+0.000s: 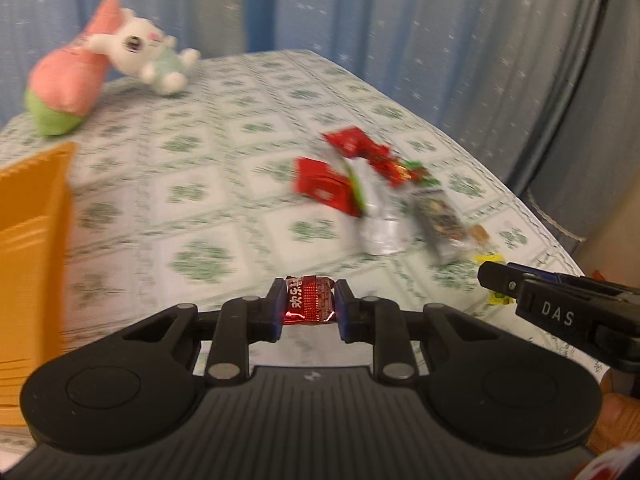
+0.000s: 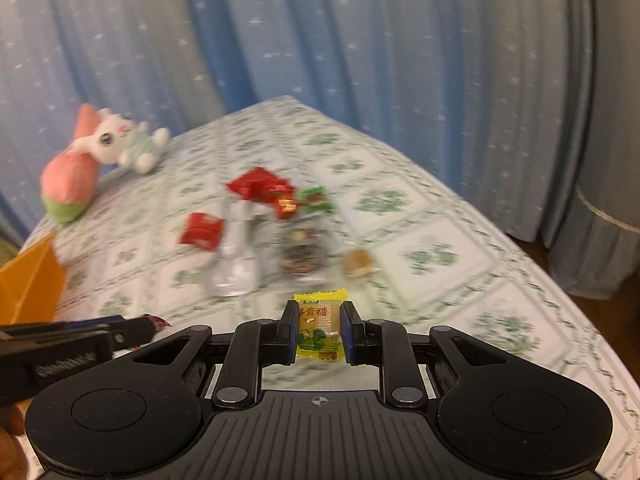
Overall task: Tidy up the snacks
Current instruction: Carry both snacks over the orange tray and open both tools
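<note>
While the left claw point(image 1: 309, 307) clamps a small red foil-wrapped candy with white lettering point(image 1: 308, 299) between its blue-padded fingers, lifted above the worktop with the green-and-white floral cloth point(image 1: 208, 184), the right claw point(image 2: 320, 330) pinches a yellow plastic-wrapped candy with red characters point(image 2: 320, 330) the same way, also held up off the cloth. Both claws are narrow, each gripping its sweet by the sides. Just to the left claw's left stands the orange ribbed plastic box point(image 1: 32, 240), tall at the worktop's near edge. Further out, mid-worktop, lies the loose heap of snacks point(image 2: 260, 224): red packets, a silvery foil pouch point(image 2: 234, 256), a clear pack of dark mixed nuts point(image 2: 300, 256), and a small brownish wrapped piece point(image 2: 360, 264) just beside it on the right. All of it is blurred, so finer detail is hard to call. Farther back on the left, a white plush bunny leaning on a pink-and-green cushion point(image 2: 100, 156) sits near the worktop's far edge. Behind everything hangs the blue star-dotted curtain point(image 2: 340, 32).
</note>
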The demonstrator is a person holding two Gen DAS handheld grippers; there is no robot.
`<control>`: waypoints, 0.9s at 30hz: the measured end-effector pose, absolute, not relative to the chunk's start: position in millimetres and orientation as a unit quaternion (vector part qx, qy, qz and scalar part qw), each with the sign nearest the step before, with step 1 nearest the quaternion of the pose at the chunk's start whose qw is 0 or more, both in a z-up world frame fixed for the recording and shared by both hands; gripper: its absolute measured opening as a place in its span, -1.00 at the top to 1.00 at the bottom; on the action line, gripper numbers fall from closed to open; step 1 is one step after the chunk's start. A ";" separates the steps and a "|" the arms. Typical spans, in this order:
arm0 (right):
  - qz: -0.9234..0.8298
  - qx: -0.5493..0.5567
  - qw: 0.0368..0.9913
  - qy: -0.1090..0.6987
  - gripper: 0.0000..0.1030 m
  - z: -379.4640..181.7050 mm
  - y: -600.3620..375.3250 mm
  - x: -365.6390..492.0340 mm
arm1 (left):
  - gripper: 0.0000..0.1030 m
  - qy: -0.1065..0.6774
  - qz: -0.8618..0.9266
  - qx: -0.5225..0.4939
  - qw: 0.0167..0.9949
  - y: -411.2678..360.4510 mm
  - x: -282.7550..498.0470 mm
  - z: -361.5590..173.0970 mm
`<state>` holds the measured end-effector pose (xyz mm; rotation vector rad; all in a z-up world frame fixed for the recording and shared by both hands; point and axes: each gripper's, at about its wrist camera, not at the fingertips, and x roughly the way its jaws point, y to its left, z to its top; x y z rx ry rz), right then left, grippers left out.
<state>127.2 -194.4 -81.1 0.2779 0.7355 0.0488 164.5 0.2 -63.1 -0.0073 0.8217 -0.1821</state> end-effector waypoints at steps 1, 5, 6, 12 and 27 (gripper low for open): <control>0.031 0.132 0.924 0.357 0.58 -79.2 -189.0 127.4 | 0.56 0.395 -0.081 -0.004 0.915 8.8 160.7 -57.3; 0.070 0.117 0.926 0.352 0.58 -67.6 -164.1 125.3 | 0.56 0.378 -0.053 -0.014 0.924 41.6 145.3 -33.5; 0.083 0.114 0.926 0.351 0.58 -64.2 -156.4 125.1 | 0.56 0.375 -0.047 -0.017 0.925 49.1 142.6 -28.3; 0.172 0.123 0.916 0.342 0.58 -33.7 -100.0 129.4 | 0.56 0.355 0.001 -0.033 0.934 106.2 124.9 5.5; 0.324 0.075 0.872 0.358 0.58 -4.1 46.5 150.0 | 0.56 0.373 0.086 -0.066 0.921 239.5 102.3 0.4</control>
